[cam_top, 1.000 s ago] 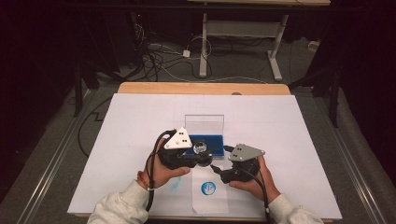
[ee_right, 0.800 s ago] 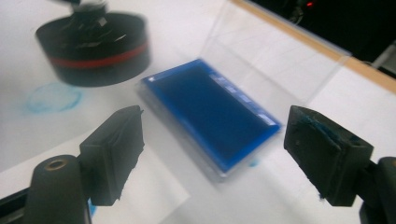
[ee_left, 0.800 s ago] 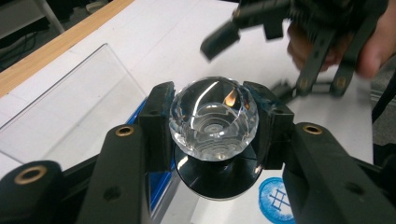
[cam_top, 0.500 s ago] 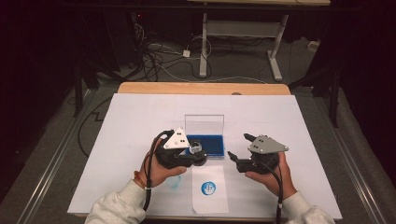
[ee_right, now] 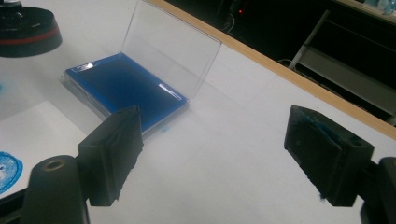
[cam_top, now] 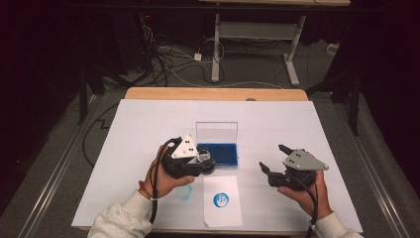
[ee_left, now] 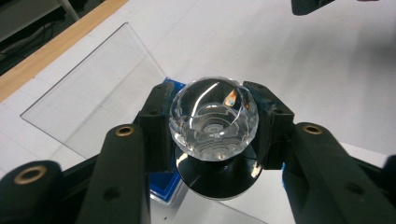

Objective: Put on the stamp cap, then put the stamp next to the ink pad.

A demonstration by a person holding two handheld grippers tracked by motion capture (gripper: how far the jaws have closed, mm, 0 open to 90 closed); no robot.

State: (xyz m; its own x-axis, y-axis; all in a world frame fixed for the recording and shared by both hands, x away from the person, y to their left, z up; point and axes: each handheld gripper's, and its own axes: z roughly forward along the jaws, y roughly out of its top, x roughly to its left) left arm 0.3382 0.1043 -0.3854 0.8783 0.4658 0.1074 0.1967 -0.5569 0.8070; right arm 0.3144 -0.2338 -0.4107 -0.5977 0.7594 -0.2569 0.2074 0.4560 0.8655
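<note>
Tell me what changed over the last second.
The right gripper drew away rightward from the stamp and now hangs open over the table. The left gripper stays shut on the stamp by the open ink pad; the stamped paper hasn't moved.

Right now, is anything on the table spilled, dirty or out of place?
Yes. A faint blue ink smudge marks the white table cover, left of the paper slip bearing a clean round stamp print. Blue ink also stains the right gripper pads.
</note>
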